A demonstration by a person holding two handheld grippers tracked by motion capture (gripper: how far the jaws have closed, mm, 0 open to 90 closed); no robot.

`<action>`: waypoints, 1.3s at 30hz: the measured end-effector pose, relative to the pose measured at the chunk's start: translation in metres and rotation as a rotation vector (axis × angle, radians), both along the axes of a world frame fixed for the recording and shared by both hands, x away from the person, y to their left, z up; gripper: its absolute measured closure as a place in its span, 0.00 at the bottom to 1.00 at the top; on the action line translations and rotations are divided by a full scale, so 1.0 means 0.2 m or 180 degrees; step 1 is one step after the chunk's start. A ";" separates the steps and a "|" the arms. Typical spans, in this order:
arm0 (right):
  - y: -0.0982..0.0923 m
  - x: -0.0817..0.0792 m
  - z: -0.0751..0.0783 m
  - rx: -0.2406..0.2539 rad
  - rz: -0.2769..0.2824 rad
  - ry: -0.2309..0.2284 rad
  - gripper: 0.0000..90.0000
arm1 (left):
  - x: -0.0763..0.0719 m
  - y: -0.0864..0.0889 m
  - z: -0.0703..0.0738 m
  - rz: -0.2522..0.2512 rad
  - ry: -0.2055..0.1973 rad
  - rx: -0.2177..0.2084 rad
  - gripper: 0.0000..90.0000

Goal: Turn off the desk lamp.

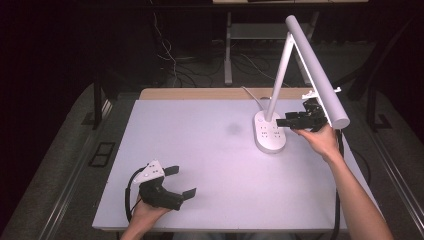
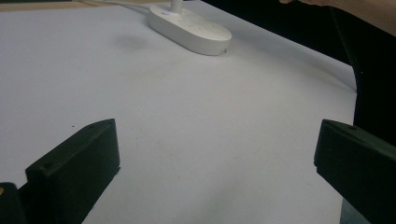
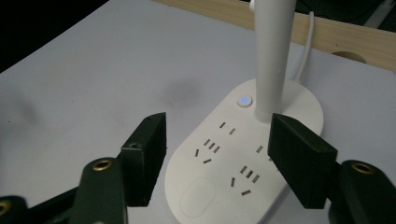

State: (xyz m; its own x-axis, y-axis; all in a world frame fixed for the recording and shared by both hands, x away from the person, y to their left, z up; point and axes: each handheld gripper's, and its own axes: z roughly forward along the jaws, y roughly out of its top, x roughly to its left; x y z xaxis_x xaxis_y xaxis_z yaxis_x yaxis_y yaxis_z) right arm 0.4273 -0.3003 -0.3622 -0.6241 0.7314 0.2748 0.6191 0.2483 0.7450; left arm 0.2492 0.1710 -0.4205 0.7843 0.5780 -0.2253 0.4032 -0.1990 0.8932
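White lamp base (image 3: 243,158) under the right gripper's (image 3: 217,154) part-open jaws; left gripper (image 1: 181,182) wide open.

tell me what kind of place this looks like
Probably a lab or recording workstation: a plain white table, a white desk lamp with sockets in its base, and loose cables on the dark floor behind.

no readable text, label or number on anything here.

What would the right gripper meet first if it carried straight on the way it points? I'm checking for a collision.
Probably the lamp base: the right gripper points down at its socket top, fingers apart above it. The lamp post stands just beyond; depth is unclear.
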 end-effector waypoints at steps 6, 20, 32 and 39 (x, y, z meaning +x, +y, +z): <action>-0.01 0.05 -0.05 0.0054 -0.0025 -0.0001 0.76 | 0.00 0.00 0.00 0.0014 -0.0006 -0.0004 0.00; -0.05 0.18 -0.10 0.0030 -0.0109 0.0116 1.00 | 0.01 0.02 0.00 0.0038 -0.0006 0.0004 0.00; -0.02 0.28 -0.16 0.0091 -0.0303 0.0212 1.00 | 0.01 0.03 0.00 0.0058 -0.0003 -0.0007 0.00; 0.00 0.33 -0.22 0.0027 -0.0401 0.0295 1.00 | 0.01 0.03 0.00 0.0074 -0.0001 -0.0015 0.00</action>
State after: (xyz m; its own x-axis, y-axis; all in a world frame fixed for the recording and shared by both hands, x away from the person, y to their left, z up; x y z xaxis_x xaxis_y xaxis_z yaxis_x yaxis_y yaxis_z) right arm 0.4927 -0.3004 -0.4053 -0.4992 0.7997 0.3336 0.7112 0.1583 0.6849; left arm 0.2513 0.1764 -0.4208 0.7708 0.5950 -0.2277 0.4073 -0.1855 0.8942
